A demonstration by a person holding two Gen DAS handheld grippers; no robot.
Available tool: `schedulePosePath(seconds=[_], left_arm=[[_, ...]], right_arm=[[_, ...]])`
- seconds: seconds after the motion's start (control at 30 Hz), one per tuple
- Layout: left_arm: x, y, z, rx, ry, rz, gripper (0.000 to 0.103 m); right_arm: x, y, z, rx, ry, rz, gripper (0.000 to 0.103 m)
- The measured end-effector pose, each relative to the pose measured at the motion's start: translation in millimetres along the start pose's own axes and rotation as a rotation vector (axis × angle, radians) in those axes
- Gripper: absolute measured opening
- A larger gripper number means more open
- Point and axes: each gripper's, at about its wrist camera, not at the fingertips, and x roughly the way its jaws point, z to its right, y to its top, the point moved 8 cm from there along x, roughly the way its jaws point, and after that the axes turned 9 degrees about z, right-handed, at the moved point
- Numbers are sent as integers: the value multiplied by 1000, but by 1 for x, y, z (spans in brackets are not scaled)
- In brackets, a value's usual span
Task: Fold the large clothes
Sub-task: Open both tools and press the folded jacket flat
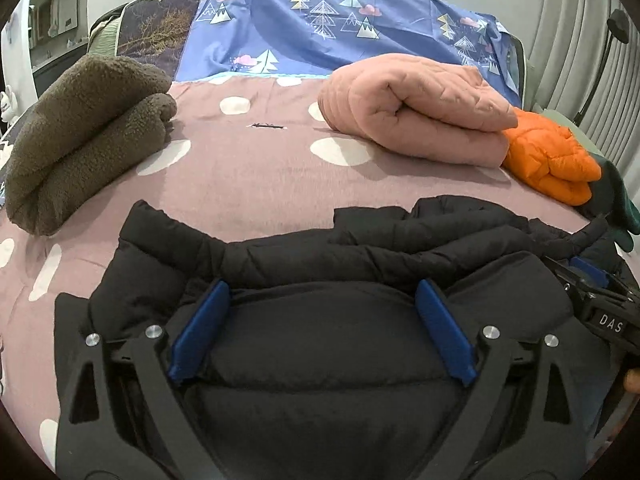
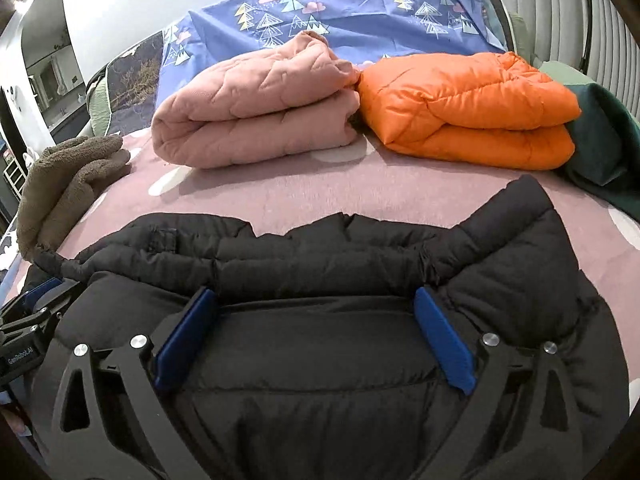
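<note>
A black puffer jacket lies bunched across the near part of the bed, and it also fills the lower half of the right wrist view. My left gripper stands wide over the jacket's left portion; padded fabric bulges between its blue pads, which do not squeeze it. My right gripper stands equally wide over the jacket's right portion, with fabric lying loose between its blue pads. Each gripper shows at the edge of the other's view: the right gripper and the left gripper.
The bed has a mauve sheet with white dots. On it lie a folded brown fleece at left, a folded pink quilted garment, a folded orange puffer and a dark green garment at right. A blue tree-print cloth covers the far end.
</note>
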Motion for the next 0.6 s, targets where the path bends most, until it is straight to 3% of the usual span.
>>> schedulePosePath(seconds=[0.6], left_arm=[[17,-8,4,29,-12,-46,98]], right_arm=[[9,-7,1,-11,-23,-8,100]])
